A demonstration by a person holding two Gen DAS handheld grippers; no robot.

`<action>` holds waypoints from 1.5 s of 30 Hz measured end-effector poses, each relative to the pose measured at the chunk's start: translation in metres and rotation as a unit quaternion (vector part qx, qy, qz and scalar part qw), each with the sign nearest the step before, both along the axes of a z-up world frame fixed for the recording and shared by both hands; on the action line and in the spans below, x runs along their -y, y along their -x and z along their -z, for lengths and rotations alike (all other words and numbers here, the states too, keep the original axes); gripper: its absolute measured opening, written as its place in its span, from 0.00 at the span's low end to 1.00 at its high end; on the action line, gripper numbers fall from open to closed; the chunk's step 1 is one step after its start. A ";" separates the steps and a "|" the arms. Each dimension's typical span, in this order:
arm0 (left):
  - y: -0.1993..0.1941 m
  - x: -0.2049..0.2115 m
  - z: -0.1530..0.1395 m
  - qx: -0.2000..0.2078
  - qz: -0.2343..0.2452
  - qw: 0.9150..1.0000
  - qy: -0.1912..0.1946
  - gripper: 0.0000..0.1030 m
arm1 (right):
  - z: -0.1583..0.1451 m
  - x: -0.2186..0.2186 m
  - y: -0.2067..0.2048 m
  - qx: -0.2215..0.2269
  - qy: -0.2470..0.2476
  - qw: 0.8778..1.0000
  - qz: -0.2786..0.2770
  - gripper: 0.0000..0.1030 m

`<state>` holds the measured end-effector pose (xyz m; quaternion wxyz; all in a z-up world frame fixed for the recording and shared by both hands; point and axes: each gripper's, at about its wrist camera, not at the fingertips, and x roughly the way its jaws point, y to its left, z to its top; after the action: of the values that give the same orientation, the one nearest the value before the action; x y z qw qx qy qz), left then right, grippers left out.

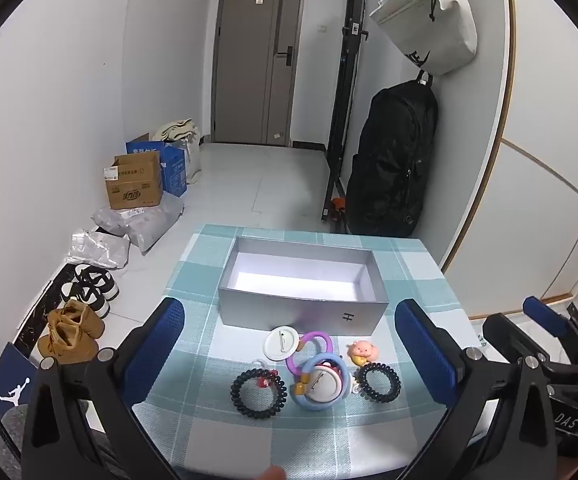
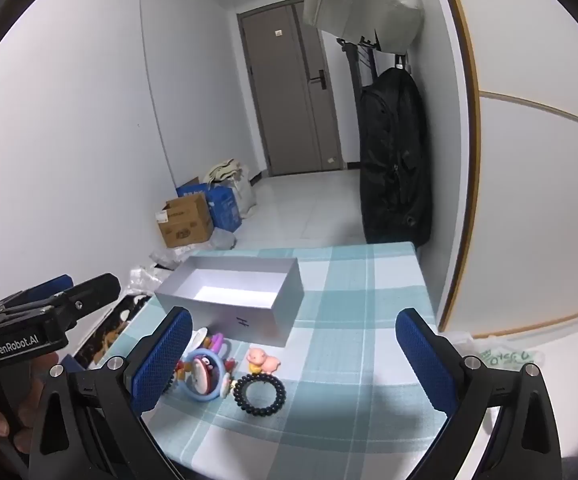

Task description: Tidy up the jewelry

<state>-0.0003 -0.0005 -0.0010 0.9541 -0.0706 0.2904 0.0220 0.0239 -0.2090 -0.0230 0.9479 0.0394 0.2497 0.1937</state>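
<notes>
Currently the jewelry sits in a loose cluster on the checked tablecloth (image 1: 193, 280), just in front of the open grey box (image 1: 303, 294). Items noted, from the left wrist view: a black coil hair tie (image 1: 259, 392) at the left; a second black coil hair tie (image 1: 379, 382) at the right; between them a light blue ring (image 1: 321, 384) with a round badge lying in it; a purple ring (image 1: 313, 348) behind that, touching it; a white round badge (image 1: 282, 342) face down, nearest the box; a small pink pig figure (image 1: 363, 351) just behind the right hair tie. The box is empty, white inside, and stands apart from the cluster.

My left gripper (image 1: 289, 360) hovers above the near table edge with both blue pads spread wide, the cluster lying in the gap between them and beyond; nothing is gripped. My right gripper (image 2: 293, 364) is held to the right of it, equally wide apart, holding nothing; its left pad partly hides the cluster in its own view.

Further out: floor at left carries a cardboard box (image 1: 133, 184), grey parcel bags and shoes. A black bag (image 1: 389, 160) hangs against the wall at right, a pale bag (image 1: 429, 20) above it. A closed door (image 1: 257, 60) is at the far end.
</notes>
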 end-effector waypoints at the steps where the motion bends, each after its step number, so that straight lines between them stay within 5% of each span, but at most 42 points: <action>1: 0.000 0.000 0.001 -0.004 0.002 1.000 -0.003 0.99 | 0.000 0.000 0.001 0.001 0.000 1.000 0.000 1.00; 45: 0.001 0.003 0.005 0.001 -0.002 1.000 -0.021 0.99 | -0.003 -0.009 0.007 0.020 0.019 1.000 -0.011 1.00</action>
<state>-0.0017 -0.0033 -0.0056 0.9556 -0.0513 0.2888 0.0298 0.0168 -0.1996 -0.0195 0.9511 0.0143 0.2349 0.2002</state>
